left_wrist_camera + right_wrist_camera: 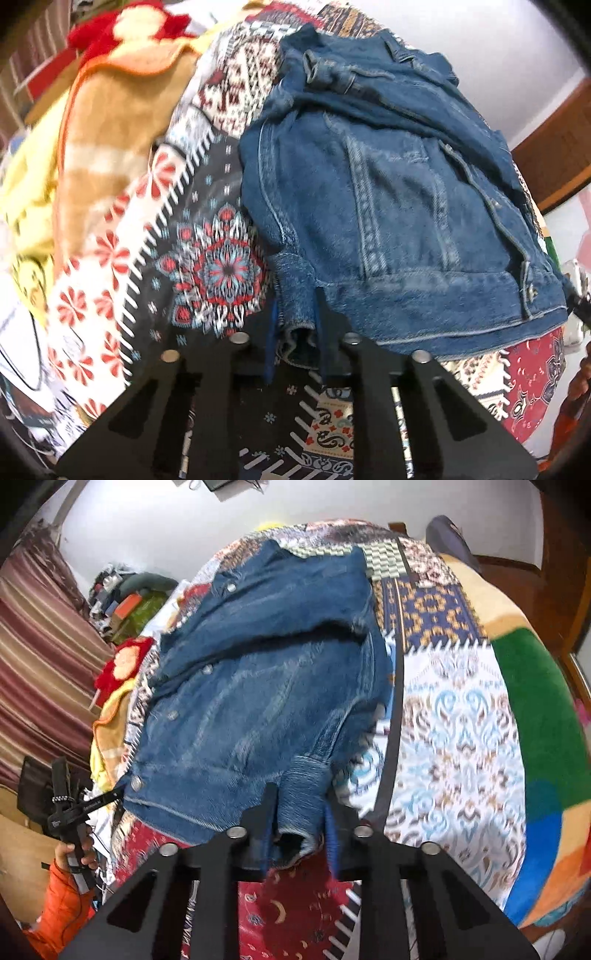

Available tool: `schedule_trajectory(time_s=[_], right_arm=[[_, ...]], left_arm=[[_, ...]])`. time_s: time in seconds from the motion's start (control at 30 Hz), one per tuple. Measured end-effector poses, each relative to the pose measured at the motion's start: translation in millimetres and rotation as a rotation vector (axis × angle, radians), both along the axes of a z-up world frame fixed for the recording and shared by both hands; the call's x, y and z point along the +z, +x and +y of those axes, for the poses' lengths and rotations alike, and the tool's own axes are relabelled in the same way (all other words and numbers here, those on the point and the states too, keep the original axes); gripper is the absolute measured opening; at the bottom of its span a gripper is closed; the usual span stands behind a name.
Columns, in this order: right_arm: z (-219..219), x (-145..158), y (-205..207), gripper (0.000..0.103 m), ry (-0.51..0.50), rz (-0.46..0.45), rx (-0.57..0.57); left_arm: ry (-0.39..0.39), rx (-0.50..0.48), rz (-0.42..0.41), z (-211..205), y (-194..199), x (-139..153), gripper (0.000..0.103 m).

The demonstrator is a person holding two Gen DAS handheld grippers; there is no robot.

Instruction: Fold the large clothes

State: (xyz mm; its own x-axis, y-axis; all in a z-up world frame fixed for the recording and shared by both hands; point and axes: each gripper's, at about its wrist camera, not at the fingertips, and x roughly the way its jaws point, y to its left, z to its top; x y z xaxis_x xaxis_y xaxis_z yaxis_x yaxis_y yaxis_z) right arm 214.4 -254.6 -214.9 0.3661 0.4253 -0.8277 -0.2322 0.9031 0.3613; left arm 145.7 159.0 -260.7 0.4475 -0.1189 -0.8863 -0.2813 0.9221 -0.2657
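While both grippers are clamped on the denim jacket [388,206], treat the step in hand as a two-point lift or drag of its near hem corners. In the left wrist view, the left gripper [295,332] sits at lower centre of the frame, its jaws narrowed onto a cuff-like tab of denim. In the right wrist view, the right gripper [299,819] holds a matching tab at lower centre in the same way. The jacket lies spread over the patterned bedspread [454,716] and fills the centre of both frames, collar toward the top. A sleeve is folded across its upper part.

Procedure, as judged from this state:
1. Confirm each grip takes the full thickness of the fabric, not a single layer. Denim is heavy and a shallow pinch is likely to slip.
2. Move both grippers together and at equal height, keeping the hem taut between them to avoid a diagonal crease.
3. Carry the hem toward the collar in one smooth arc, then lower before releasing.

Caution: the orange-and-yellow blanket [110,129] at left of the left wrist view lies near the jacket edge and could be caught.
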Motion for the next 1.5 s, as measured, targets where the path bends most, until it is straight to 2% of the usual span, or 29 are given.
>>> schedule_trajectory(time_s=[0.2, 0.37, 0.47, 0.57, 0.67, 0.73, 0.83, 0.93, 1.1, 1.17, 1.23, 1.33, 1.4, 1.5], right_arm=[[11.4, 29.1, 21.8, 0.013, -0.001, -0.093, 0.051], [30.6, 56.5, 61.4, 0.011, -0.001, -0.162, 0.09], [45.9, 74.3, 89.6, 0.01, -0.038, -0.227, 0.101], [53.7, 99.6, 128.1, 0.01, -0.056, -0.298, 0.076], [57.8, 118.3, 168.8, 0.01, -0.081, -0.35, 0.04], [61.8, 127.8, 199.6, 0.01, -0.106, -0.377, 0.008], [71.3, 128.0, 246.0, 0.01, -0.154, -0.399, -0.039], [82.8, 109.8, 294.5, 0.01, -0.22, -0.381, -0.06], [96.6, 64.2, 359.7, 0.007, -0.283, -0.314, -0.097], [98.7, 43.0, 379.7, 0.007, -0.305, -0.282, -0.101], [100.3, 22.7, 391.3, 0.007, -0.342, -0.254, -0.099], [97.0, -7.4, 401.4, 0.007, -0.385, -0.211, -0.098], [91.9, -20.8, 402.6, 0.007, -0.398, -0.199, -0.099], [84.8, -22.7, 394.9, 0.007, -0.406, -0.217, -0.081]], left_arm=[[0.036, 0.007, -0.111, 8.7, 19.3, 44.8, 0.011], [0.098, -0.04, -0.249, 6.2, 57.9, 99.8, 0.011], [0.144, -0.054, -0.333, 5.8, 88.1, 132.9, 0.01], [0.154, -0.049, -0.392, 11.5, 119.6, 158.7, 0.01], [0.192, -0.035, -0.419, 18.9, 159.4, 173.4, 0.01], [0.183, -0.019, -0.426, 26.1, 183.1, 177.3, 0.01], [0.144, 0.019, -0.42, 42.5, 225.3, 174.5, 0.01], [0.135, 0.04, -0.379, 54.3, 274.0, 160.7, 0.01], [0.109, 0.062, -0.259, 68.0, 335.4, 111.6, 0.01], [0.127, 0.063, -0.193, 69.6, 358.3, 81.5, 0.01], [0.15, 0.07, -0.141, 71.3, 372.1, 55.9, 0.01], [0.092, 0.098, -0.07, 80.7, 384.5, 17.0, 0.011], [0.065, 0.111, -0.069, 83.7, 384.8, 9.0, 0.016], [0.144, 0.096, -0.085, 81.5, 384.3, 17.2, 0.028]])
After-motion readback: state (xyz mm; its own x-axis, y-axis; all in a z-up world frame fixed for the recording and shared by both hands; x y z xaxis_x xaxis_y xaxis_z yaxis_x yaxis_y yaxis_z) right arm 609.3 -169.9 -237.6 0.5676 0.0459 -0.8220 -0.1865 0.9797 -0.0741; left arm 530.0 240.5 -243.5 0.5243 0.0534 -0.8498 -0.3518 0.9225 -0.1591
